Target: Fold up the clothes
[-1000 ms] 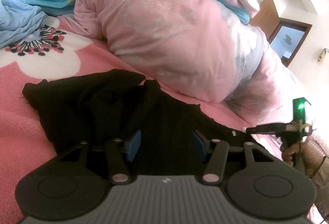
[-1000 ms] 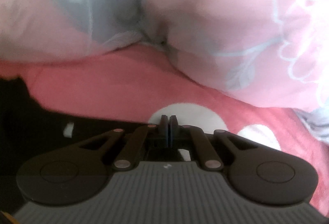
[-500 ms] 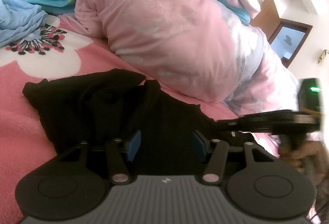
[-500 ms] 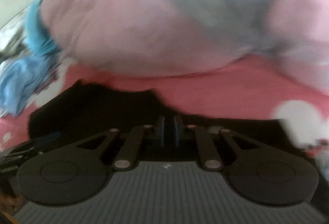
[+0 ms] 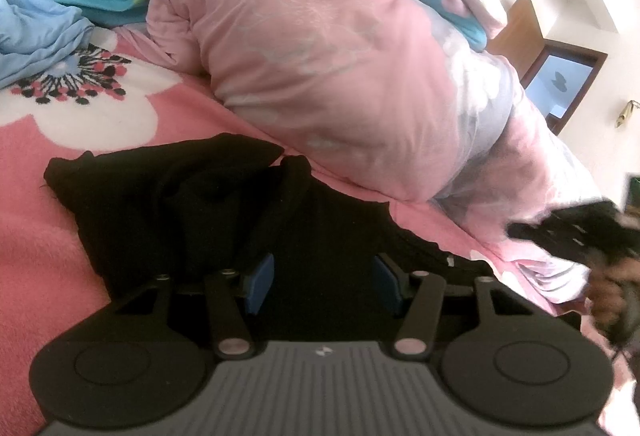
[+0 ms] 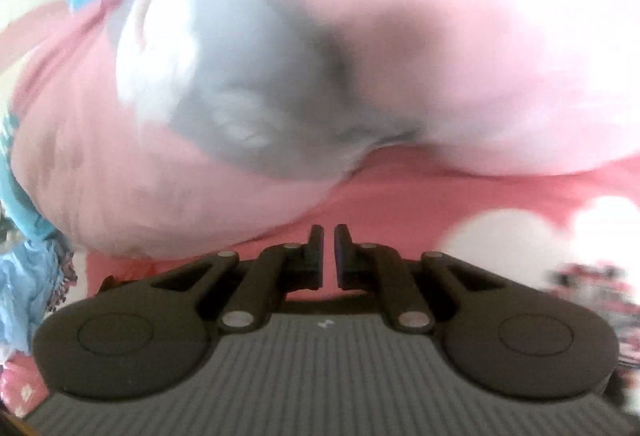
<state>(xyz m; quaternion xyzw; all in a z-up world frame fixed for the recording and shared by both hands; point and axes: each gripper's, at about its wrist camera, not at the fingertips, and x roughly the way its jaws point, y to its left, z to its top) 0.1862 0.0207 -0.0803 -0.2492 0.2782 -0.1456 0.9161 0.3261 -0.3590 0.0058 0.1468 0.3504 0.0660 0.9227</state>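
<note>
A black garment (image 5: 208,208) lies crumpled on the pink flowered bedspread (image 5: 36,228) in the left wrist view. My left gripper (image 5: 322,282) is open, its blue pads just above the garment's near part. My right gripper (image 6: 327,258) shows a narrow gap between its fingers with nothing in it, raised over the pink bedspread (image 6: 400,204); the garment is out of its view. In the left wrist view the right gripper (image 5: 568,232) appears blurred at the far right, held in a hand, off the garment's right end.
A big pink quilt (image 5: 340,68) is heaped behind the garment and fills the right wrist view (image 6: 360,56). A light blue cloth (image 5: 36,36) lies at the far left. A wooden cabinet (image 5: 560,76) stands by the wall at right.
My right gripper opened slightly, let go of the black garment's edge and lifted away toward the quilt. My left gripper and the garment have stayed in place.
</note>
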